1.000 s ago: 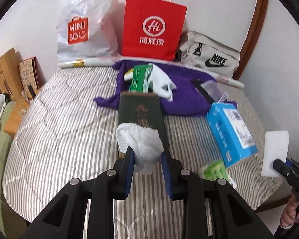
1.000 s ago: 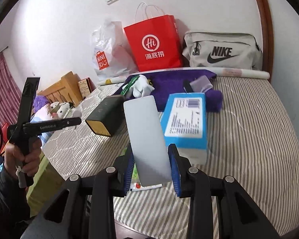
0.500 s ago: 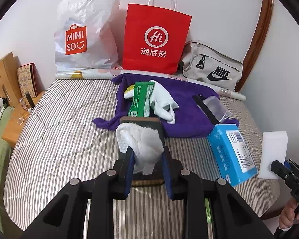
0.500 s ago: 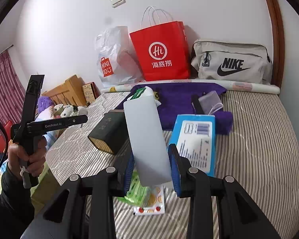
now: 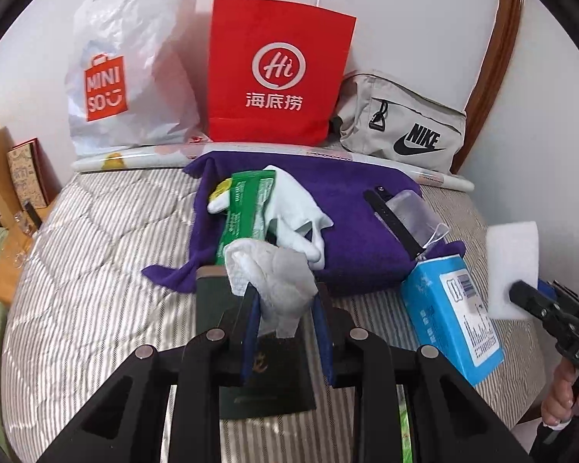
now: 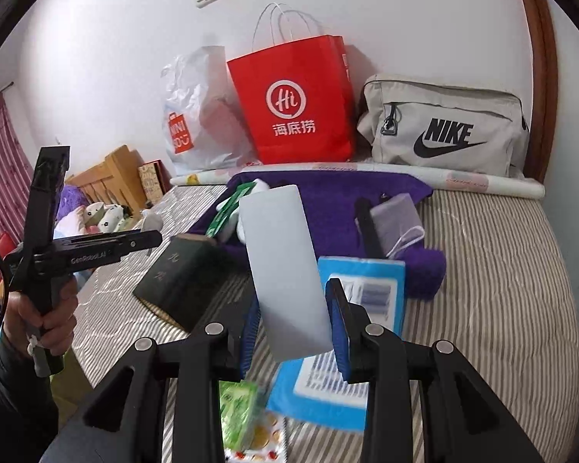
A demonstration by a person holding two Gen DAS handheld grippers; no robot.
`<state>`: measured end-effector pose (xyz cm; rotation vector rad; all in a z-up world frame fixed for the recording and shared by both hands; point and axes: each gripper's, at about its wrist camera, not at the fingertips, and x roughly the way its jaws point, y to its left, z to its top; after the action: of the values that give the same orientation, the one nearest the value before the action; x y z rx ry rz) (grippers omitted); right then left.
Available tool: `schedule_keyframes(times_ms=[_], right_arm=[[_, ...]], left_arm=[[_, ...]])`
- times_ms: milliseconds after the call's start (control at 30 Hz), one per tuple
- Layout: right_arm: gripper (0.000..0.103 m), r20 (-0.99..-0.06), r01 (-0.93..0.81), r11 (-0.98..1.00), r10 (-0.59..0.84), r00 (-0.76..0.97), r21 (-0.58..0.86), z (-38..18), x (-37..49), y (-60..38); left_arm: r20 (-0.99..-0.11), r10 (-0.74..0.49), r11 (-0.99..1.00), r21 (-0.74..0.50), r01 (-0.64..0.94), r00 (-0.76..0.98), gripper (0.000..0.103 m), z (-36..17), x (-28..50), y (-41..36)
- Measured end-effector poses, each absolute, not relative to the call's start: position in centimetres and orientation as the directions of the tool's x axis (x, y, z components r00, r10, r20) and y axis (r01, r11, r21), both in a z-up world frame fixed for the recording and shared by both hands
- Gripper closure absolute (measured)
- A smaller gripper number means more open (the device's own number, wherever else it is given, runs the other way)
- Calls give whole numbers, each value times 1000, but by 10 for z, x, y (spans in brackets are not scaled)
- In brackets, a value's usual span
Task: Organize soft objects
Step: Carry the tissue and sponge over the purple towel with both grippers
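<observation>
We hold a tool in each hand over the bed. The left tool is nearly closed, and its blue pads pinch a crumpled white cloth. The cloth sticks up between the pads, in the air above a dark green box that lies near the front edge of the bed.

The right tool is a bit wider, and its pads squeeze a flat white sponge. The sponge stands up tall and leans a little to the left. It hangs above a blue box that lies on the bed near the front edge. In the left view we see the same sponge at the right side, past the bed's right edge.

A purple towel is spread near the back edge of the bed. On it lie a white glove and a green pack, which touch each other. A clear pouch with a black strap lies on the towel's right part.

Along the back edge, against the wall, stand a white bag, a red bag and a grey bag. A small green packet lies at the front edge, under the right tool.

A hand grips the left tool's handle.
</observation>
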<state>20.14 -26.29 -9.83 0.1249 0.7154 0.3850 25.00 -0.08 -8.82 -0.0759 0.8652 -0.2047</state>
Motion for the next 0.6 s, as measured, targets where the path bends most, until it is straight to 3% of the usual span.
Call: schedule_keyframes(times_ms=[600], right_arm=[[70,-688,-245,944,328,647,220,-117,302,-267]], left_arm=[[-774,-381,924,-329,194,505,78,-116,334,-22]])
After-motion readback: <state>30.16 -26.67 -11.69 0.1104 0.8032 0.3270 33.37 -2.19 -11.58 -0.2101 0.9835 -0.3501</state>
